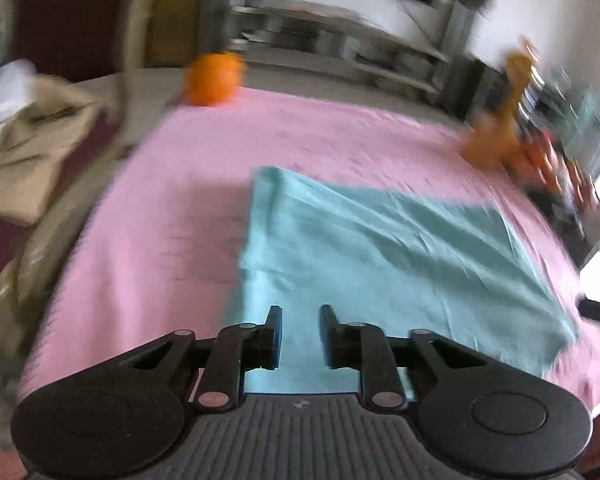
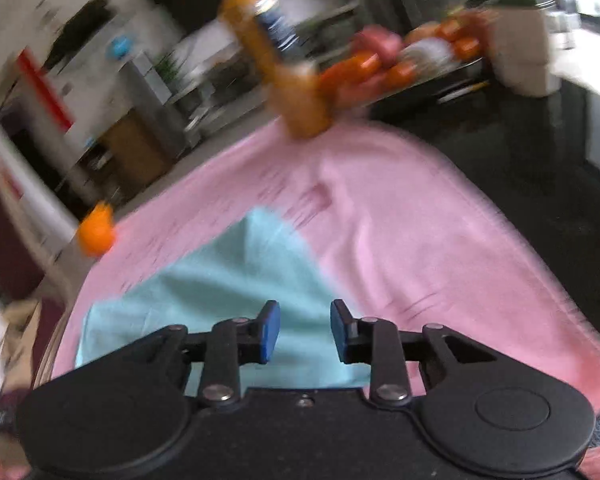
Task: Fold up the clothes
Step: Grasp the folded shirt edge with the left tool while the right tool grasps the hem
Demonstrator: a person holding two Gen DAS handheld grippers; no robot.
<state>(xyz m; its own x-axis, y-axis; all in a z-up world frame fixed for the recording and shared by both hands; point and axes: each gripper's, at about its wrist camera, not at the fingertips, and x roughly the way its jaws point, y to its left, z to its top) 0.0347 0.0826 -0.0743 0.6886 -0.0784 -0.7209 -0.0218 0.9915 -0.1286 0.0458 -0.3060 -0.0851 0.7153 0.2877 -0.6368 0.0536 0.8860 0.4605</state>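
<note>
— Where was the cloth when you looked?

— The teal garment (image 1: 384, 256) lay spread on the pink blanket (image 1: 172, 216) that covered the surface, fairly flat with shallow creases, looking like a rough rectangle. It sat towards the near side, right under both tools.

— And the tools themselves?

— The left gripper (image 1: 299, 316) hung over the near edge of the garment, its fingers (image 1: 274, 320) spread with a clear gap and nothing between them. The right gripper (image 2: 305, 312) was the same: fingers (image 2: 271, 322) apart, empty, poised over the near right part of the cloth. Neither seemed to be touching the fabric, though both views were smeared, so I couldn't swear to it.

— So which step was that?

— I'd judge it was between folds: the cloth lay released, and both hands were lined up for the next grasp.

— What would that grasp ask of them?

— Each would need to drop to a near corner or edge, pinch the layers together, then carry that edge over evenly, so the fold lands square.

— Anything in the way?

— An orange ball (image 1: 214, 80) sat at the far left edge and an orange juice bottle (image 2: 276, 64) at the far right, both well apart from the garment.
</note>
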